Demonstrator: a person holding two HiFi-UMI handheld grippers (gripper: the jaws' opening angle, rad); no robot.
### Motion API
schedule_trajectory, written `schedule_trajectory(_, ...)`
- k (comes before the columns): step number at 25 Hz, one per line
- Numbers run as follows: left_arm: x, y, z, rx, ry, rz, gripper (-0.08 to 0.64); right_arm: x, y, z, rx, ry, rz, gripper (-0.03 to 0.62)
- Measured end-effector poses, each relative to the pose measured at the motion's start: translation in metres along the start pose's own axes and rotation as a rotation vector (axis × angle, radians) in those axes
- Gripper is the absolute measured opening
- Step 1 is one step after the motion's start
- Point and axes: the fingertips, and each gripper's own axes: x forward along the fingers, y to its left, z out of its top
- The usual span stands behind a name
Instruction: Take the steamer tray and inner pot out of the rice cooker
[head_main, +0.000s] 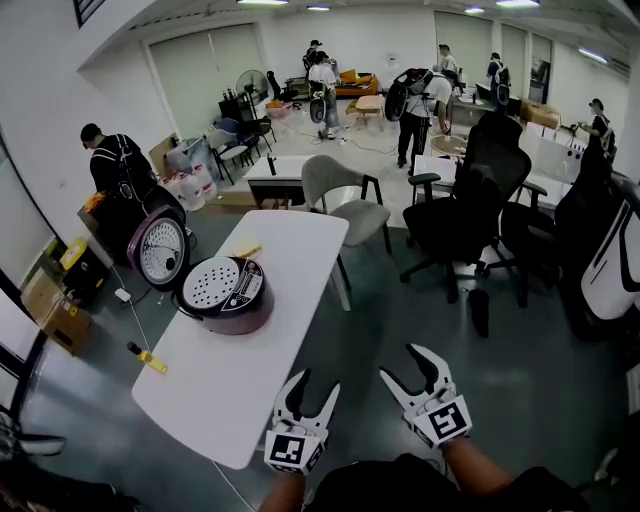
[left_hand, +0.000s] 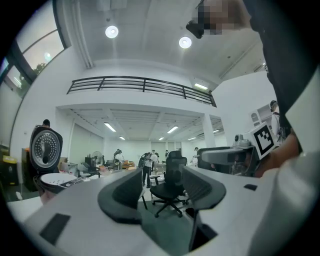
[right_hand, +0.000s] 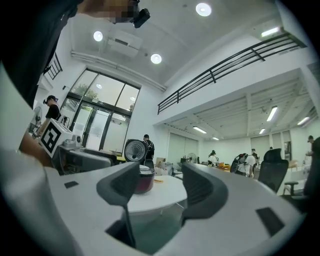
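Two empty tools, left tool (head_main: 313, 386) and right tool (head_main: 400, 362), held level short of the rice cooker (head_main: 232, 305).
Both half-spread with only air between the jaws, off the near edge of the bench (head_main: 225, 385), apparently a ready pose ahead of the reach. Cooker well apart at ten o'clock from the left tool, lid (head_main: 160, 250) tipped back at its ten o'clock, baring the perforated steamer tray (head_main: 212, 283) for the first lift; inner pot presumably underneath, hidden. Nothing taken out yet.
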Motion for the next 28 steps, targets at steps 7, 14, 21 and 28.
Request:
schedule_trajectory(7, -0.003, 0.035, 0.002, -0.034, -0.02, 0.092, 0.594, 0.02, -0.007, 0.01, 0.031, -0.053, -0.105, 0.578)
schedule_trajectory(14, 0.006, 0.052, -0.005, -0.021, -0.007, 0.122, 0.594, 0.041, -0.008, 0.001, -0.008, -0.032, -0.081, 0.592)
schedule_trajectory(21, 0.035, 0.084, -0.008, -0.007, 0.015, 0.175, 0.594, 0.088, -0.028, -0.011, -0.02, -0.024, -0.034, 0.592)
schedule_trajectory(28, 0.075, 0.128, -0.013, -0.011, 0.054, 0.264, 0.594, 0.156, -0.052, -0.024, -0.029, -0.036, 0.083, 0.592)
